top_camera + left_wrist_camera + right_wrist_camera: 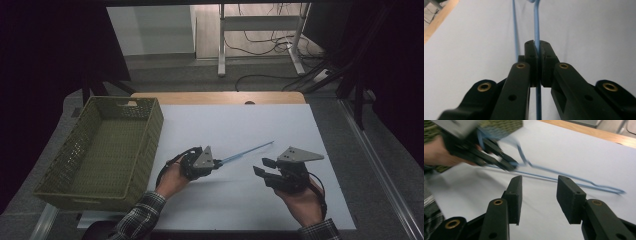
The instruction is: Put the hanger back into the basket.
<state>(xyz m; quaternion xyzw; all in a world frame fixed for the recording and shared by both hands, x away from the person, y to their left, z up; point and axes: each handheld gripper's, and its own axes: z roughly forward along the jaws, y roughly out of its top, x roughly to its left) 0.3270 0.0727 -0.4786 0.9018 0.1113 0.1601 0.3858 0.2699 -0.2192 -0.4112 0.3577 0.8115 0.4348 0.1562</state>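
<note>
A thin blue wire hanger point(247, 151) slants up and to the right over the white sheet point(240, 125). My left gripper point(218, 163) is shut on its near end. In the left gripper view the jaws point(537, 43) pinch one blue wire point(536, 22), and a second strand runs beside it. My right gripper point(263, 167) hovers to the right of the hanger's held end, open, with nothing between its fingers. In the right gripper view my open jaws point(540, 182) face the hanger point(564, 176), which lies beyond them, and the left gripper point(509, 165) holds it at the left.
An olive woven basket point(150, 125) stands at the left edge of the sheet with nothing in it. The wooden table edge point(215, 97) shows behind the sheet. On the floor beyond are cables and a white desk frame point(260, 45).
</note>
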